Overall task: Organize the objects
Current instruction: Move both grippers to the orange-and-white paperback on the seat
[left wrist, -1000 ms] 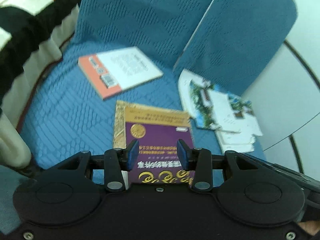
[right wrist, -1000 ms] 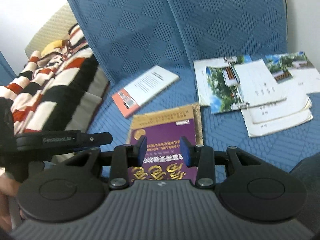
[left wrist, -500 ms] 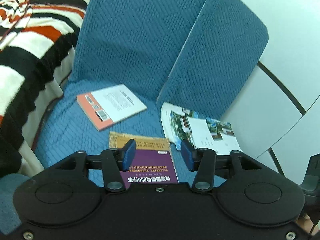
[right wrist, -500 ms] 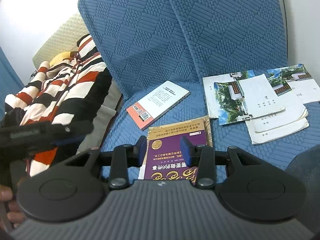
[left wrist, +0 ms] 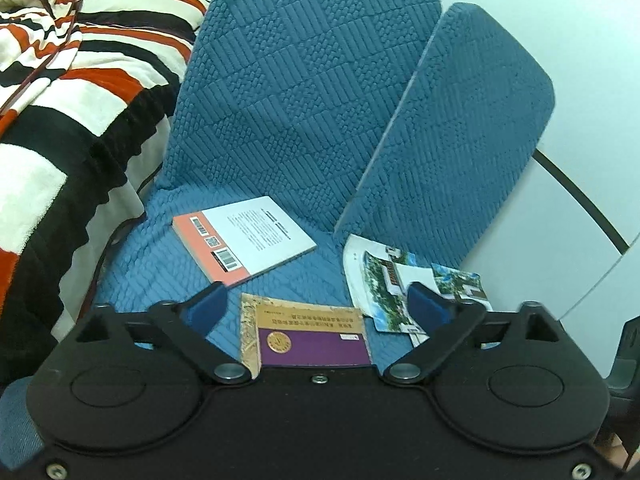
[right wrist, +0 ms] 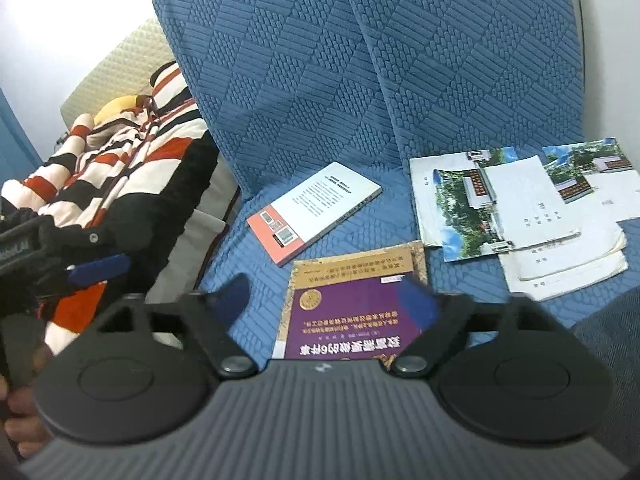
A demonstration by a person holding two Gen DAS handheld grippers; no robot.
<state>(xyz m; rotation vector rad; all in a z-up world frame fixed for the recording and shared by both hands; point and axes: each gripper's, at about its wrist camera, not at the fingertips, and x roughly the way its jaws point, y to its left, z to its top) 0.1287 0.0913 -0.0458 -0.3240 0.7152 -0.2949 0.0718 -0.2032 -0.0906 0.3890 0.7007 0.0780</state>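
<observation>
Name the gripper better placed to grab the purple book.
Probably the right gripper: its open tongs straddle the purple book. The left gripper is also open and faces it, but its view shows only the book's far part.

Left tool [left wrist: 316, 308] opened wide, right tool [right wrist: 324, 300] opened wide

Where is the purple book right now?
The purple book lies flat on the blue sofa seat, between the orange-spined book and the booklets.

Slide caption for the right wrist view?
Open right gripper over purple book on blue sofa, beside booklets.
</observation>
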